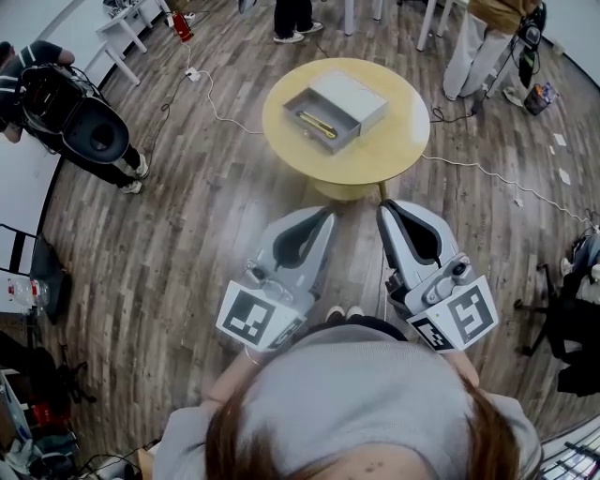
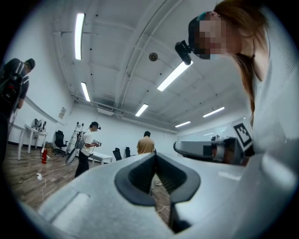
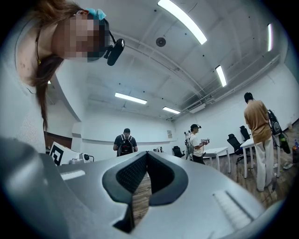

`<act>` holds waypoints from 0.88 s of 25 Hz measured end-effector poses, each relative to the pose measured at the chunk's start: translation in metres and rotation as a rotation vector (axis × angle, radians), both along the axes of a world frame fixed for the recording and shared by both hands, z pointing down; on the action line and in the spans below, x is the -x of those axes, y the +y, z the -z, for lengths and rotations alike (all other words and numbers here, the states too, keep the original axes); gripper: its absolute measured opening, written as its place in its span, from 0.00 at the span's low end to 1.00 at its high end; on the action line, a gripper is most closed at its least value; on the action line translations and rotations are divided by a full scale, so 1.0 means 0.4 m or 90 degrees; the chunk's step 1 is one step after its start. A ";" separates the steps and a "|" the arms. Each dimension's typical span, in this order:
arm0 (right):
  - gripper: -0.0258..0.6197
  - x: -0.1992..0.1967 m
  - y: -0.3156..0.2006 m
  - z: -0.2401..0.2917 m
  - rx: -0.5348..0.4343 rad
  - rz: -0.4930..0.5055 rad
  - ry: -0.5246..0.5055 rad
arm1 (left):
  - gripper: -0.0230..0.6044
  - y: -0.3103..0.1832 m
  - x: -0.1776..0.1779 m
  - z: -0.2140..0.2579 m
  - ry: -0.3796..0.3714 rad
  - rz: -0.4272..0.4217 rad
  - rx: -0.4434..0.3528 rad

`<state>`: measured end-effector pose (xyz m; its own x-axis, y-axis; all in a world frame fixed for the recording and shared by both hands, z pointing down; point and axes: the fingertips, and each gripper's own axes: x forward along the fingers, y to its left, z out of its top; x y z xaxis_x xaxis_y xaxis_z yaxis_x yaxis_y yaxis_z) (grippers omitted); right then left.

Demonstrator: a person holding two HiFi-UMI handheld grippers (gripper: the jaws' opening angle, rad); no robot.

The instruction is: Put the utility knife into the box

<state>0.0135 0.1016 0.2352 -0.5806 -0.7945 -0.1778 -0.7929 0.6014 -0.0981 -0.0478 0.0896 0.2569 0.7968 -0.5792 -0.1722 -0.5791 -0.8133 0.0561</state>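
Observation:
A yellow utility knife (image 1: 317, 123) lies in the open drawer of a grey box (image 1: 337, 104) on a round yellow table (image 1: 394, 141) at the top middle of the head view. My left gripper (image 1: 327, 215) and right gripper (image 1: 384, 206) are held close to my body, well short of the table, jaws pointing toward it. Both are shut with nothing between the tips. In the left gripper view the left gripper (image 2: 155, 155) points across the room; the right gripper (image 3: 146, 154) does the same in its own view.
A white cable (image 1: 487, 171) runs over the wooden floor past the table. A person with camera gear (image 1: 70, 117) stands at the left. Other people (image 1: 473, 42) stand beyond the table. White desks (image 1: 131, 23) line the top left, and a chair (image 1: 562, 323) sits at the right.

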 end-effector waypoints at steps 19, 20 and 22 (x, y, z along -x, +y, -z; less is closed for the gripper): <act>0.05 -0.064 0.095 -0.001 -0.013 0.027 0.011 | 0.04 0.096 -0.082 0.023 0.007 0.017 -0.012; 0.05 -0.064 0.096 -0.001 -0.014 0.027 0.012 | 0.04 0.098 -0.083 0.024 0.007 0.018 -0.014; 0.05 -0.064 0.098 -0.001 -0.014 0.029 0.011 | 0.04 0.102 -0.084 0.025 0.007 0.018 -0.015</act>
